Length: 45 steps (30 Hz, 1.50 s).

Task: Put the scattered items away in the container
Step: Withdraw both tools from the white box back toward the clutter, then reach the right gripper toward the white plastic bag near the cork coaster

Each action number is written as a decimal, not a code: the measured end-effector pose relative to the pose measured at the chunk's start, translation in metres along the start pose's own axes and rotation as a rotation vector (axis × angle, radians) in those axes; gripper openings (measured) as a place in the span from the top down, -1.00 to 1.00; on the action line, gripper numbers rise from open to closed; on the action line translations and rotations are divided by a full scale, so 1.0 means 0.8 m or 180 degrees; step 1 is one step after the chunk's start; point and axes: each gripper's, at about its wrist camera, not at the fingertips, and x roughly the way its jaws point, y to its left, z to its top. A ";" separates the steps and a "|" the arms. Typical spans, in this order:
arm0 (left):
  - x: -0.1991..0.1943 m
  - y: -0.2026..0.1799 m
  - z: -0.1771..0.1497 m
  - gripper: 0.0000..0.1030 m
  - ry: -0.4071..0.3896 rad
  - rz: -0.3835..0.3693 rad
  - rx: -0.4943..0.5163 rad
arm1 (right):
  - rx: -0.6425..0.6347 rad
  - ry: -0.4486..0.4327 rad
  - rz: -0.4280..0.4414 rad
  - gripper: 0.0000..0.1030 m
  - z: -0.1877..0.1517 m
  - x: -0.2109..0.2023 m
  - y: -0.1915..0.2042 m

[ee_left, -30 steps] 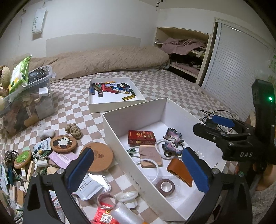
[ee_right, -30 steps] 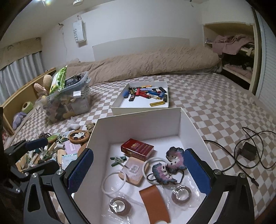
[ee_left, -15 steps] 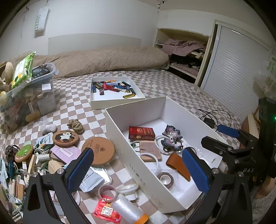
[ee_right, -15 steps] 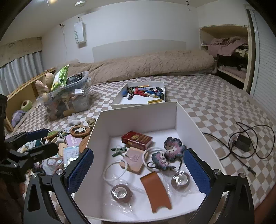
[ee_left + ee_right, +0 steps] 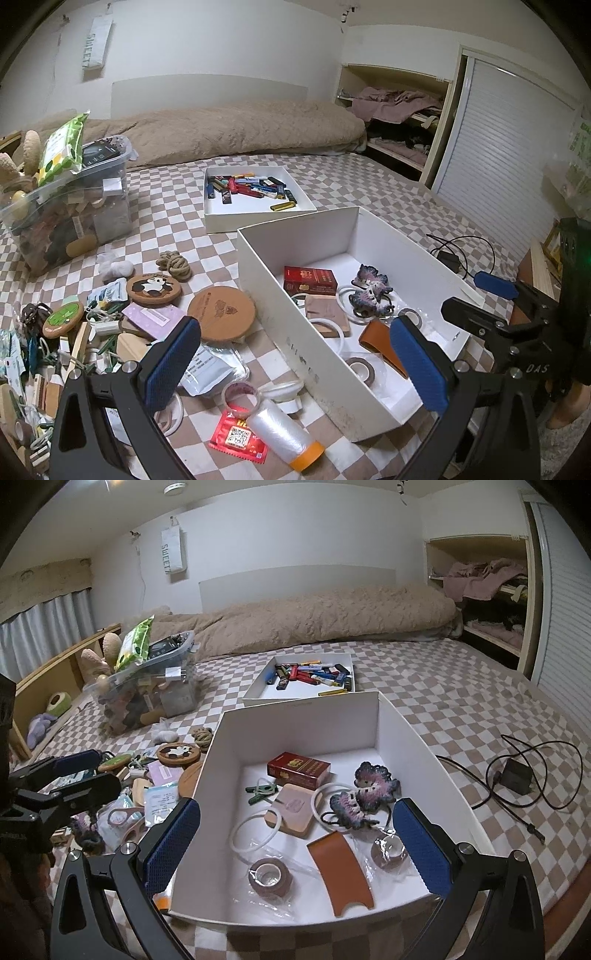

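Both tongs, left (image 5: 295, 365) and right (image 5: 295, 845), gape wide, nothing held. Box (image 5: 295, 302) lies at 3 o'clock of the clutter; tape roll (image 5: 242, 395) at 6 is best gripped across its rim.

On the wall behind the bed I can read "SWEET" running down a white hanging bag (image 5: 173, 550), which also shows in my left view (image 5: 96, 44). The black body of my right gripper (image 5: 495, 299), seen from my left camera, carries the pale letters "DAS". The red packet (image 5: 238, 437) lying on the checkered cover bears a QR code, too small to make out further. Print on the red box (image 5: 298, 769) inside the white container (image 5: 295, 716) is too blurred to read.
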 end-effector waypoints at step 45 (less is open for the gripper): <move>-0.114 0.226 -0.093 -1.00 -0.0110 0.0877 -0.0487 | -0.0264 0.0122 0.0577 -1.00 -0.013 0.046 0.206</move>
